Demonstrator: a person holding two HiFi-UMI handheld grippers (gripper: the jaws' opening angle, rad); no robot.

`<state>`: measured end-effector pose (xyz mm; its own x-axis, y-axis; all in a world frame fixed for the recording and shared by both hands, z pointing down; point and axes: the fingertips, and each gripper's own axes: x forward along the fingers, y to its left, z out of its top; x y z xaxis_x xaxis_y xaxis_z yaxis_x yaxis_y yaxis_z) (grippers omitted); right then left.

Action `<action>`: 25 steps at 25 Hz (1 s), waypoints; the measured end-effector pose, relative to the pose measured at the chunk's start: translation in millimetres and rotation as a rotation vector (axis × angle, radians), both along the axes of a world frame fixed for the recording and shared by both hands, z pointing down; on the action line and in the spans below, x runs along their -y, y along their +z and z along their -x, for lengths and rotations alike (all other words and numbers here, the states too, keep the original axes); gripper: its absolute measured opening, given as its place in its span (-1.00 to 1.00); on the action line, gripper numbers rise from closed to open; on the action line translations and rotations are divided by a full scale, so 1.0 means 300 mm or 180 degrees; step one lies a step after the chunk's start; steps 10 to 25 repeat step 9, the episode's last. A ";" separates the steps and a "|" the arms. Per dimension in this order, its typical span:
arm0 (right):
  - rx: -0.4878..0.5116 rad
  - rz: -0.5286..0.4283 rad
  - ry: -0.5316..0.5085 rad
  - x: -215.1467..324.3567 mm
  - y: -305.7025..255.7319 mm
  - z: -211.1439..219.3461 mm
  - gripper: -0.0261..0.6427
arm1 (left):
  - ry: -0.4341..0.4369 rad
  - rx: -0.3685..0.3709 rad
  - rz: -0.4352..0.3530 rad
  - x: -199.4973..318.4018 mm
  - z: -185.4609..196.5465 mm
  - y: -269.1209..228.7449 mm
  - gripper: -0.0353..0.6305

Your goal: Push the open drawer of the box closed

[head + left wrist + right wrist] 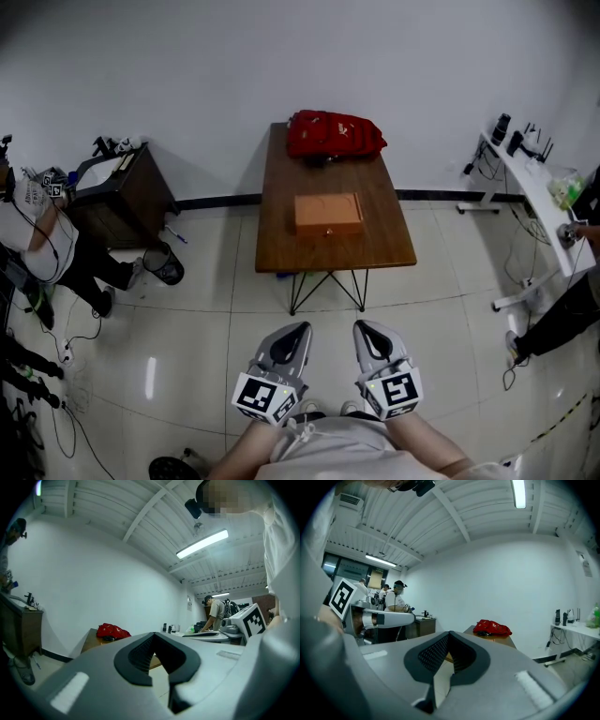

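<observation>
**Left hand-held gripper** (292, 333) and **right hand-held gripper** (367, 330): the jaws of each are closed together with tips meeting and nothing between them. Each carries a marker cube (264, 397) printed with black-and-white square patterns. Both are held side by side close to the person's waist, above the tiled floor (187, 319), and point forward toward the bench (281, 234). The box (328, 212) lies mid-bench, well apart from both; whether its drawer stands open cannot be told. A red bag (335, 133) lies at the bench's far end.

A lab — cabled workbench (532, 187), bare white wall (281, 56).
</observation>
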<state>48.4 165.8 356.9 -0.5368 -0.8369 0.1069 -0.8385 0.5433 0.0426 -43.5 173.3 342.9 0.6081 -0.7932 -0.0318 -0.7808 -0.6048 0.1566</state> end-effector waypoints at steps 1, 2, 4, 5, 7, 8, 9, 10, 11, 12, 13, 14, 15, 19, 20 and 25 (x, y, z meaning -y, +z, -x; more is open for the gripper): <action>0.0005 0.0004 0.0006 -0.001 0.003 -0.005 -0.90 | -0.0002 0.0006 0.0003 -0.001 -0.003 0.003 -0.88; 0.0011 0.0010 0.0013 0.000 0.005 -0.009 -0.90 | -0.0003 0.0013 0.0003 0.000 -0.005 0.006 -0.88; 0.0015 0.0008 0.0022 0.005 0.003 -0.017 -0.90 | -0.0004 0.0016 0.0000 0.007 -0.010 0.005 -0.88; 0.0015 0.0008 0.0021 0.008 0.002 -0.022 -0.90 | -0.0005 0.0018 -0.0002 0.010 -0.015 0.004 -0.88; 0.0009 -0.0007 0.0008 0.014 0.000 -0.032 -0.90 | -0.0007 0.0024 -0.0005 0.015 -0.026 0.002 -0.88; 0.0004 -0.0022 -0.0001 0.016 0.001 -0.037 -0.90 | -0.0008 0.0026 -0.0005 0.017 -0.032 0.001 -0.88; 0.0000 -0.0038 -0.0011 0.019 0.001 -0.042 -0.90 | -0.0010 0.0029 -0.0006 0.018 -0.037 0.000 -0.88; 0.0000 -0.0038 -0.0011 0.019 0.001 -0.042 -0.90 | -0.0010 0.0029 -0.0006 0.018 -0.037 0.000 -0.88; 0.0000 -0.0038 -0.0011 0.019 0.001 -0.042 -0.90 | -0.0010 0.0029 -0.0006 0.018 -0.037 0.000 -0.88; 0.0000 -0.0038 -0.0011 0.019 0.001 -0.042 -0.90 | -0.0010 0.0029 -0.0006 0.018 -0.037 0.000 -0.88; 0.0000 -0.0038 -0.0011 0.019 0.001 -0.042 -0.90 | -0.0010 0.0029 -0.0006 0.018 -0.037 0.000 -0.88; 0.0000 -0.0038 -0.0011 0.019 0.001 -0.042 -0.90 | -0.0010 0.0029 -0.0006 0.018 -0.037 0.000 -0.88; 0.0000 -0.0038 -0.0011 0.019 0.001 -0.042 -0.90 | -0.0010 0.0029 -0.0006 0.018 -0.037 0.000 -0.88; 0.0000 -0.0038 -0.0011 0.019 0.001 -0.042 -0.90 | -0.0010 0.0029 -0.0006 0.018 -0.037 0.000 -0.88; 0.0000 -0.0038 -0.0011 0.019 0.001 -0.042 -0.90 | -0.0010 0.0029 -0.0006 0.018 -0.037 0.000 -0.88; 0.0000 -0.0038 -0.0011 0.019 0.001 -0.042 -0.90 | -0.0010 0.0029 -0.0006 0.018 -0.037 0.000 -0.88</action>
